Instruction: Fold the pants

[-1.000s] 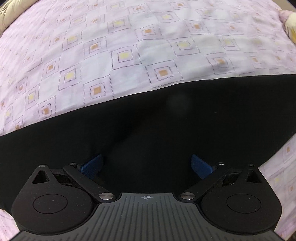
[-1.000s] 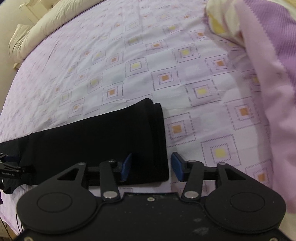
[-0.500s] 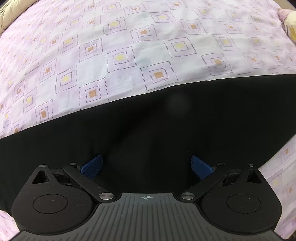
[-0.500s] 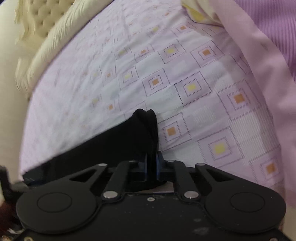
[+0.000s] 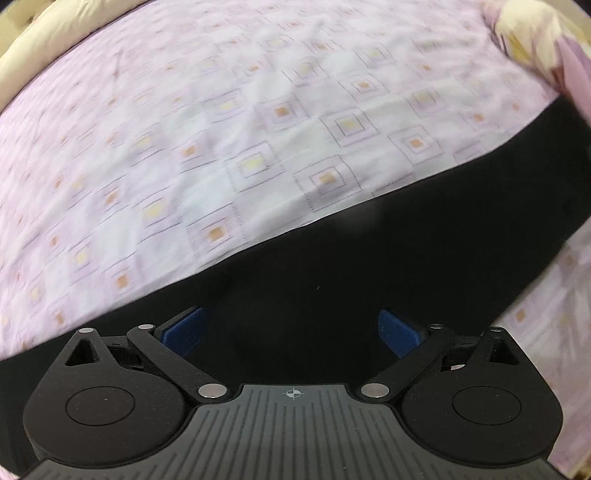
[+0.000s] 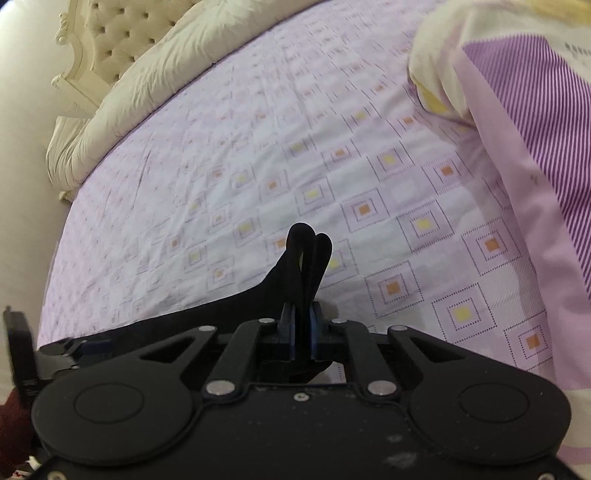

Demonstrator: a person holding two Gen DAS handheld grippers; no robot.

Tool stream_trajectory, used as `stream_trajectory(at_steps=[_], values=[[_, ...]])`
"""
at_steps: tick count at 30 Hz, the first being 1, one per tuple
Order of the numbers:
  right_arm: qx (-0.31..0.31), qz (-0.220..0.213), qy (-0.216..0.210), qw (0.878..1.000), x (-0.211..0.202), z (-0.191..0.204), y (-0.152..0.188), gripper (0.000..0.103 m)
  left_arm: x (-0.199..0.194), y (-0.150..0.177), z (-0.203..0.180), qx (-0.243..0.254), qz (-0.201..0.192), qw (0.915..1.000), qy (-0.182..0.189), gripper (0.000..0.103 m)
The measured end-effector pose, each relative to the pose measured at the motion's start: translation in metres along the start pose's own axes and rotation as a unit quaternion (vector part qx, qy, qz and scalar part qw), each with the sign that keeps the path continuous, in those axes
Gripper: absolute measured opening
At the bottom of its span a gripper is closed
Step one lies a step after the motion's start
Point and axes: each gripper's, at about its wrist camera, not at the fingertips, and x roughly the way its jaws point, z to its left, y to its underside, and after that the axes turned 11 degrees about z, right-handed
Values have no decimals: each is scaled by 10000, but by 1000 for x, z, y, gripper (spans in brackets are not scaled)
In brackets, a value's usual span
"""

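Lying across a bed [image 5: 184, 155] covered in a pale lilac sheet printed with small yellow and orange squares, black pants [image 5: 369, 273] are stretching as a long dark band from lower left to upper right in the left wrist view. The left tool [image 5: 291, 332] is hovering over the middle of that band with its blue pads [image 5: 183, 330] spread wide apart, grasping nothing; whether the pads are touching the cloth cannot be told. In the right wrist view, the right tool [image 6: 303, 325] is clenched on the pants [image 6: 295, 273], pinching the end of the leg so that two rounded folds of black cloth are standing up above the pads, lifted off the sheet. The rest of the leg is trailing down to the left along the bed [image 6: 258, 147]. A purple striped duvet [image 6: 524, 155] is bunched at the right, and a cream tufted headboard [image 6: 110, 33] is showing at the upper left.
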Motion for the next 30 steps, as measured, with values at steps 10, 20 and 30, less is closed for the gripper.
stream_trajectory(at_steps=[10, 20, 30], values=[[-594, -341, 151, 9975, -37, 88, 13, 9, -4, 1, 45, -480, -252, 9979, 347, 101], [-1398, -163, -430, 9891, -1, 255, 55, 6, -29, 89, 157, -1496, -524, 9851, 660, 101], [-1987, 637, 109, 9779, 124, 387, 129, 15, -21, 159, 256, -2154, -280, 9735, 715, 101]])
